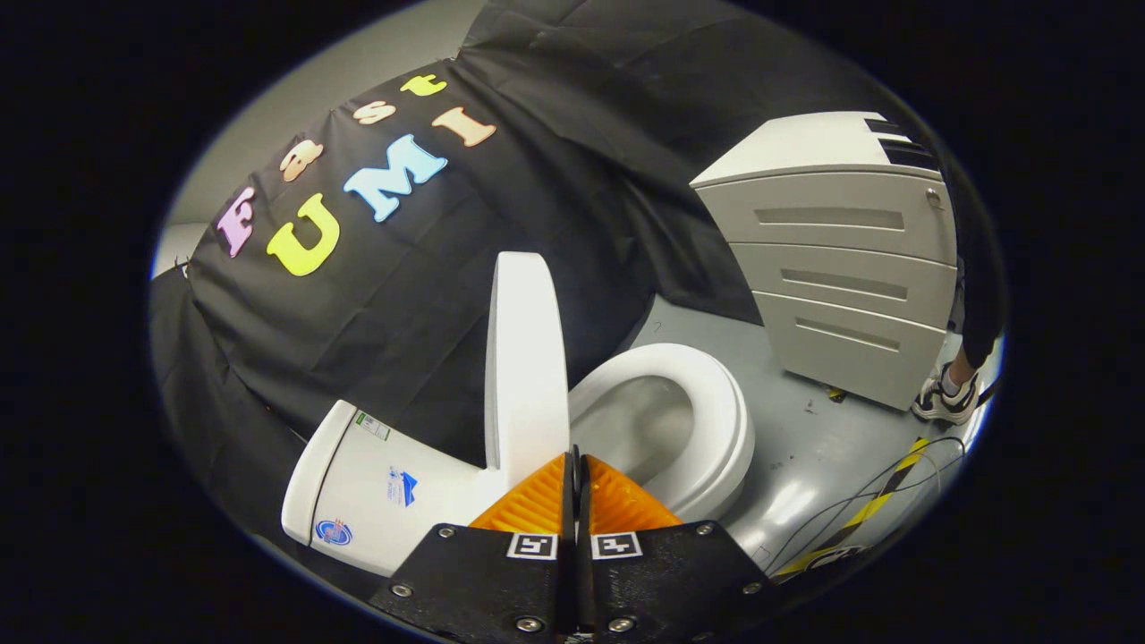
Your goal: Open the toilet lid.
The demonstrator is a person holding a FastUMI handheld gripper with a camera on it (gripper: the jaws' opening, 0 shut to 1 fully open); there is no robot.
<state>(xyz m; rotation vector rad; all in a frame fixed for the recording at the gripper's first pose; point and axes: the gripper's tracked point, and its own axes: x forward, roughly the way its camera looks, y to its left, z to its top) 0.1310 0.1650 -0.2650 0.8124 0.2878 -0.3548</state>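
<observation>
Lid (526, 358) upright; gripper (576, 465) closed, seemingly empty; tank stickers (402, 487) illegible.

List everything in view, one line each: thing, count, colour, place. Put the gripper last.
toilet lid: one, white, raised on edge just ahead of the fingers.
toilet seat: one, white, down around the bowl, right of the lid.
toilet tank: one, white, left of the lid.
drawer cabinet: one, light grey, three drawers, beyond the toilet.
cables: a few, dark, on the grey floor beside striped tape.
shoe: one, a person's, by the cabinet.
gripper: one, fingers closed together, holding nothing.
</observation>
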